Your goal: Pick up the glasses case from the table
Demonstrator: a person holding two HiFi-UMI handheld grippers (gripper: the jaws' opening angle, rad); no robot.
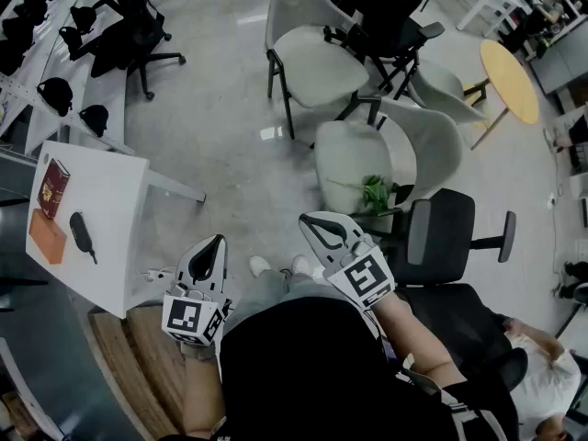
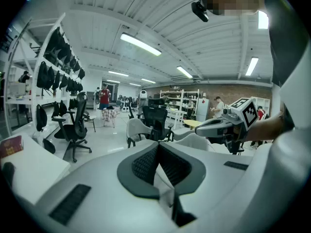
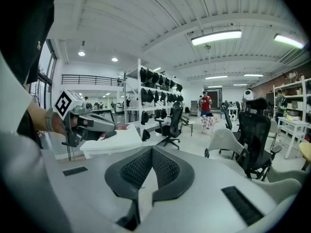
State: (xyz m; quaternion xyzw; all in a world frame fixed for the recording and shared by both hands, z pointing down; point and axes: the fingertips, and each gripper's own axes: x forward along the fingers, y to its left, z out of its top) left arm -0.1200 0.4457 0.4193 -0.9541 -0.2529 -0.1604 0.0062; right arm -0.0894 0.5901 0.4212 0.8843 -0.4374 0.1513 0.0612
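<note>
A black oblong glasses case [image 1: 81, 233] lies on the white table [image 1: 110, 200] at the left of the head view; in the left gripper view only its dark end [image 2: 6, 172] shows at the left edge. My left gripper [image 1: 213, 243] hangs to the right of the table's near corner, away from the case, jaws shut and empty [image 2: 157, 145]. My right gripper [image 1: 309, 220] is held further right over the floor, also shut with nothing in it [image 3: 151, 148]. Each gripper sees the other: the right gripper [image 2: 218, 125], the left gripper [image 3: 90, 123].
On the table beside the case lie a red book [image 1: 53, 187] and an orange-brown box [image 1: 46, 235]. Grey chairs [image 1: 317, 67] and a black office chair [image 1: 441, 242] stand ahead and to the right. A yellow round table [image 1: 510, 79] is far right. A wooden surface [image 1: 138, 366] lies below the table.
</note>
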